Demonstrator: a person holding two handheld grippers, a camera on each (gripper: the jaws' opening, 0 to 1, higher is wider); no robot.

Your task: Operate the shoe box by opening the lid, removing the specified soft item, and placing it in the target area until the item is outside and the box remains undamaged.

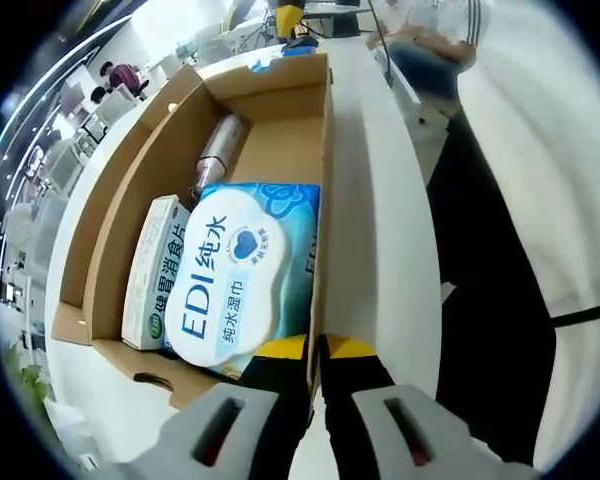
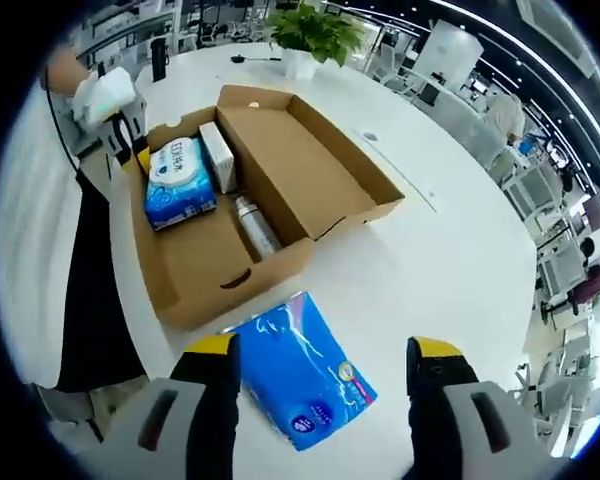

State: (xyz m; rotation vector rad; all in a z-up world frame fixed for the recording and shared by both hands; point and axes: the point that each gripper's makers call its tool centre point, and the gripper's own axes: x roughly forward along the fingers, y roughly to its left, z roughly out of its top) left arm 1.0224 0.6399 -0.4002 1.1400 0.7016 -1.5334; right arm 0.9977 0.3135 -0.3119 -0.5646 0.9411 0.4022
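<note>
Since the left hand-held gripper (image 1: 318, 400) pinches the box (image 1: 325, 200) wall, pulling could tear it; the right hand-held gripper (image 2: 325, 375) gapes empty over the blue pack (image 2: 295, 375).

You have bare white counter (image 2: 450, 260) right of the open brown cardboard shoe box (image 2: 320, 160); the blue plastic tissue pack (image 2: 295, 370) blocks its front.

An open-plan office: beyond the white worktop (image 2: 450, 250) stand rows of desks and office chairs (image 2: 555, 270), seated people (image 2: 592, 285), and a potted plant (image 2: 310, 35).
</note>
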